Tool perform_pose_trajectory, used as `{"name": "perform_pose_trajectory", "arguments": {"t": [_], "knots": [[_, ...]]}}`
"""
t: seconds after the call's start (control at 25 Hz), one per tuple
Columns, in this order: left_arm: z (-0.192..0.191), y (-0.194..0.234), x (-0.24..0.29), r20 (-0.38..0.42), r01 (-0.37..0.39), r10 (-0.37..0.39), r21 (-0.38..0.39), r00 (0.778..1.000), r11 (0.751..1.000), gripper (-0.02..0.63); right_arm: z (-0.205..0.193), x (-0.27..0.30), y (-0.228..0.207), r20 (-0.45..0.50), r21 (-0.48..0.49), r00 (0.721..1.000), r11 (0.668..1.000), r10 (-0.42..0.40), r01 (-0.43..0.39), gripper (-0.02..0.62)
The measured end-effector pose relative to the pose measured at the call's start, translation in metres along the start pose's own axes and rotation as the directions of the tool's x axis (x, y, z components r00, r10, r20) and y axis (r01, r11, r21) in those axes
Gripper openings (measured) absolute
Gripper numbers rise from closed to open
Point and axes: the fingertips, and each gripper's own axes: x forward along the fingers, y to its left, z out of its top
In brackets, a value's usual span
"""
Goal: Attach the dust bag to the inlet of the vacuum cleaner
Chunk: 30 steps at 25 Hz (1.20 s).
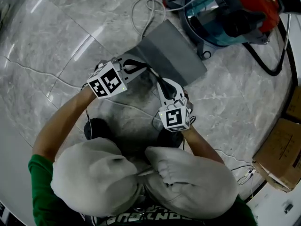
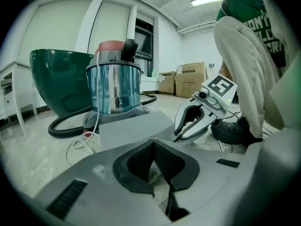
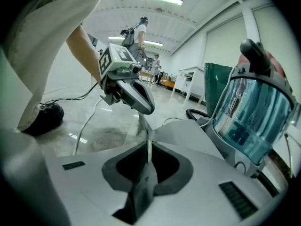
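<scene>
One large canister vacuum cleaner with a glossy teal-and-steel drum and a red top (image 1: 225, 18) stands on the marble floor at the far right of the head view. Its black hose (image 1: 263, 62) curls round beside it. Its inlet can't be made out from any view.

The flat grey rectangular dust bag (image 1: 171, 55) lies between the person and the drum. Its far corner is close to the vacuum's base, and its near edge is lifted off the floor.

The left gripper (image 2: 153, 145) has its dark pads drawn together on the bag's near-left edge. The right gripper (image 3: 148, 147) is pinched nearly closed on a thin upright fold of the same edge, which shows as a pale strip between its pads.

I judge the step in hand to be carrying the bag across to the drum:
- Keep both pinches firm and level so the sheet doesn't sag or twist.
- Find the bag's collar before closing in.
- Bring that opening square to the inlet rather than at a slant.
- A thin fold could slip out of the pads if tugged sideways.

As for writing:
- The white letters on the green shirt (image 2: 265, 13) are cut off and not readable whole.
- The print on the brown cardboard boxes (image 2: 190, 76) is too small to read.
- The grippers' cubes carry only black-and-white square patterns.
- No brand shows on the vacuum.
</scene>
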Motion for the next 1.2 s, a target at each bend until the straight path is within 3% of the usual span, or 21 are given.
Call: {"name": "perform_pose_trajectory", "arguments": {"t": [0.4, 0.8, 1.2], "knots": [[0.003, 0.027, 0.023, -0.068, 0.037, -0.033, 0.063, 0.997, 0.997, 0.005, -0.011, 0.01, -0.013, 0.006, 0.082, 0.998, 0.995, 0.058, -0.059, 0.02], [-0.019, 0.013, 0.032, -0.092, 0.2, -0.197, 0.025, 0.976, 0.979, 0.005, -0.01, 0.012, -0.021, 0.046, 0.128, 0.994, 0.986, 0.101, -0.106, 0.02], [-0.024, -0.004, 0.041, -0.146, 0.324, -0.308, 0.102, 0.94, 0.941, 0.006, -0.013, 0.011, -0.015, 0.063, 0.051, 0.987, 0.987, 0.151, -0.154, 0.02]]}}
